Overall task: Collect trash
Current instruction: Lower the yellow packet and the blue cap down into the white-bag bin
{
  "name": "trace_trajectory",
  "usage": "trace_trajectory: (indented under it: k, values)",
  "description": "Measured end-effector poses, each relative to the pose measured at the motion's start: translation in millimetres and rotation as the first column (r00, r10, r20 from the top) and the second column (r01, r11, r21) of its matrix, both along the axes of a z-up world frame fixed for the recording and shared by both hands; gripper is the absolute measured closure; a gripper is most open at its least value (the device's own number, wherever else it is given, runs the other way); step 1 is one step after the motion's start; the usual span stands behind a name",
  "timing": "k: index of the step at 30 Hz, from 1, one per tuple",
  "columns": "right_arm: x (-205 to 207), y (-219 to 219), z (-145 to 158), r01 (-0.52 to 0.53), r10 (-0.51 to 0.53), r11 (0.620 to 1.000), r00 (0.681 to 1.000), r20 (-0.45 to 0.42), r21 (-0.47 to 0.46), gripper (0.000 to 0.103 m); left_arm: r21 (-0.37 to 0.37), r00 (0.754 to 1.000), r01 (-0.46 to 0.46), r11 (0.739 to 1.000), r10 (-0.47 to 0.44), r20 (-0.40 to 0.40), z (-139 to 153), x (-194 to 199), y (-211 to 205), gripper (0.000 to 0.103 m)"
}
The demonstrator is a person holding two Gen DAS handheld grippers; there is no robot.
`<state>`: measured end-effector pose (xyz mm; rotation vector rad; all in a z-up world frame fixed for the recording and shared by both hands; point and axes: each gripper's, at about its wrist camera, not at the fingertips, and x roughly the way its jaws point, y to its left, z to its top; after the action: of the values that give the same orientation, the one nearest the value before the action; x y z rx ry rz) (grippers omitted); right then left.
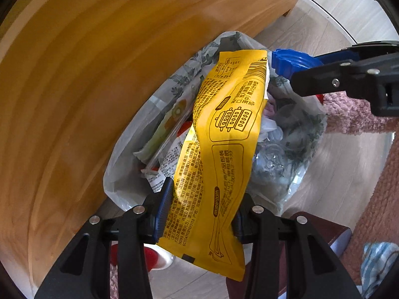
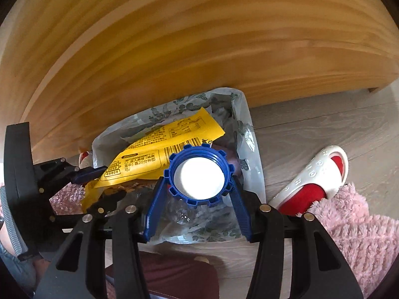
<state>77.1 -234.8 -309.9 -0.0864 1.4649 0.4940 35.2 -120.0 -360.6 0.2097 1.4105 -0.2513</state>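
Centre frame: lined trash bin (image 1: pixel 129 174) holds wrappers and clear plastic; left gripper (image 1: pixel 202 209) clamps yellow food wrapper (image 1: pixel 224 137), right gripper (image 2: pixel 197 194) clamps blue lid (image 2: pixel 199 174) above it.

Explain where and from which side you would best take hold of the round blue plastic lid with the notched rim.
Grip the round blue plastic lid across its width, pads on opposite sides of the notched rim, coming from above. The rim is rigid and its notches give the pads purchase, while the white inner face is flat and offers no edge. The right gripper holds it this way over the patterned bin bag.
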Motion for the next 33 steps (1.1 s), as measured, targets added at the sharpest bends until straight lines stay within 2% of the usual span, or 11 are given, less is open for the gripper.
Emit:
trace_trajectory:
  k: [7,17,33]
  values:
    - [7.6,6.3,-15.7,0.005,-0.006,0.999,1.000,-0.018,-0.032,0.053,0.004,0.999,-0.018,1.000,0.018,-0.030,-13.8,12.7,0.0,0.064]
    - [16.1,8.0,-27.1,0.024,-0.025,0.999,1.000,-0.014,-0.029,0.053,-0.008,0.998,-0.038,0.999,0.037,-0.053,-19.8,20.4,4.3,0.064]
    - [23.6,12.8,-44.6,0.035,-0.035,0.997,0.999,-0.001,-0.073,0.053,0.033,0.998,-0.029,0.999,0.031,-0.056,-30.5,31.2,-0.7,0.064]
